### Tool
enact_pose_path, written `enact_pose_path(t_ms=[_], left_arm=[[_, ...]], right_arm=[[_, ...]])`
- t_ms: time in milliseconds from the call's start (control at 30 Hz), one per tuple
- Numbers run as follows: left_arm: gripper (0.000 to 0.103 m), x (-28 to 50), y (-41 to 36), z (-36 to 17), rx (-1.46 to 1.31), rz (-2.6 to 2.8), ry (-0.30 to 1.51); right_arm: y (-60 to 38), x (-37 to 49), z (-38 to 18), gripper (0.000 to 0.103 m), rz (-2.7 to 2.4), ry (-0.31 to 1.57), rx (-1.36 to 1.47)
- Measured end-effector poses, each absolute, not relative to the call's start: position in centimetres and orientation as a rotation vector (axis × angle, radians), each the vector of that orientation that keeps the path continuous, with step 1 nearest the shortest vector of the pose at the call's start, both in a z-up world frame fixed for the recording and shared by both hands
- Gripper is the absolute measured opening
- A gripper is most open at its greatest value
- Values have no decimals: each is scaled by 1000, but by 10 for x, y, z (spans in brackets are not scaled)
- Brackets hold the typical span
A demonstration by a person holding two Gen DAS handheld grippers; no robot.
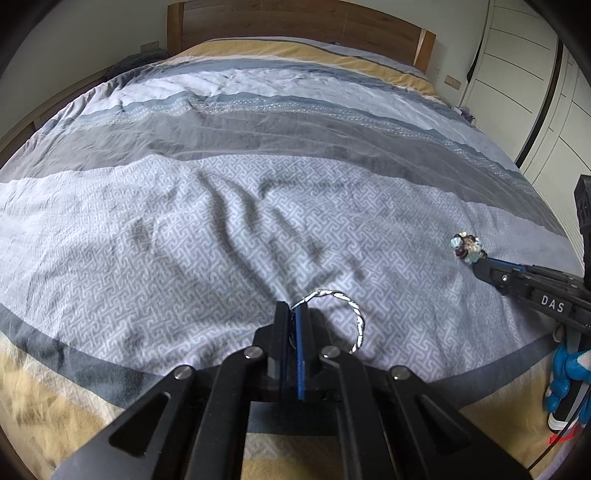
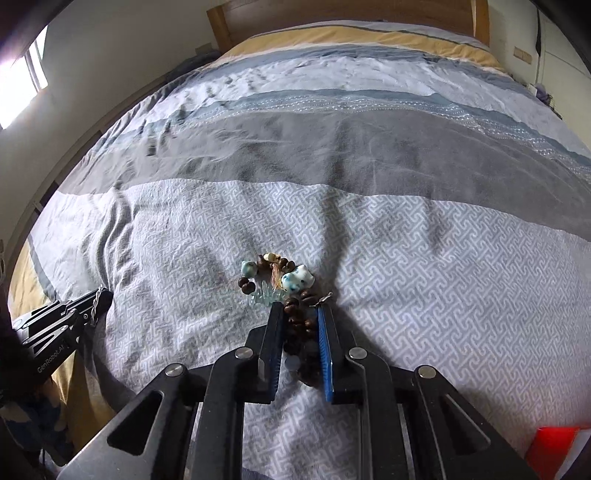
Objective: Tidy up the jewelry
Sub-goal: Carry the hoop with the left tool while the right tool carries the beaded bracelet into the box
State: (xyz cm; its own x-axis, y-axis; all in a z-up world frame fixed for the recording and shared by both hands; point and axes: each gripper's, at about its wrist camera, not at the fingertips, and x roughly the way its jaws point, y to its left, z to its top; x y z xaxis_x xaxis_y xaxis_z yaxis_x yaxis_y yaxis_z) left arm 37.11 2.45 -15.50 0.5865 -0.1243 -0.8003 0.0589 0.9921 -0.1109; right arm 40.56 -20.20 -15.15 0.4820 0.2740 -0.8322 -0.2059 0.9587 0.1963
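Observation:
My left gripper (image 1: 293, 308) is shut on a thin silver chain bracelet (image 1: 347, 304) that loops out to the right of its tips, just above the patterned bedspread (image 1: 184, 240). My right gripper (image 2: 301, 308) is shut on a brown wooden bead bracelet (image 2: 295, 317) with pale blue speckled ceramic beads (image 2: 297, 280) sticking out past its tips. In the left wrist view the right gripper (image 1: 476, 264) shows at the right edge with the beads (image 1: 465, 247) at its tip. In the right wrist view the left gripper (image 2: 101, 297) shows at the lower left with the chain (image 2: 96, 306).
The bed has a wooden headboard (image 1: 295, 22) at the far end. White wardrobe doors (image 1: 535, 74) stand to the right. A red object (image 2: 554, 446) lies at the lower right. A window (image 2: 22, 81) is at the left.

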Motion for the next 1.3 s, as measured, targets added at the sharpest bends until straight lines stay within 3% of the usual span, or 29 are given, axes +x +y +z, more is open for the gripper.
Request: enact_pose_path(t_ms=[800, 1300], left_arm=[[3, 303, 11, -87, -74, -147, 873], [3, 265, -116, -45, -6, -390, 833]], right_arm=[[-217, 296, -43, 14, 341, 864, 136], [-339, 211, -1, 14, 148, 786, 186]])
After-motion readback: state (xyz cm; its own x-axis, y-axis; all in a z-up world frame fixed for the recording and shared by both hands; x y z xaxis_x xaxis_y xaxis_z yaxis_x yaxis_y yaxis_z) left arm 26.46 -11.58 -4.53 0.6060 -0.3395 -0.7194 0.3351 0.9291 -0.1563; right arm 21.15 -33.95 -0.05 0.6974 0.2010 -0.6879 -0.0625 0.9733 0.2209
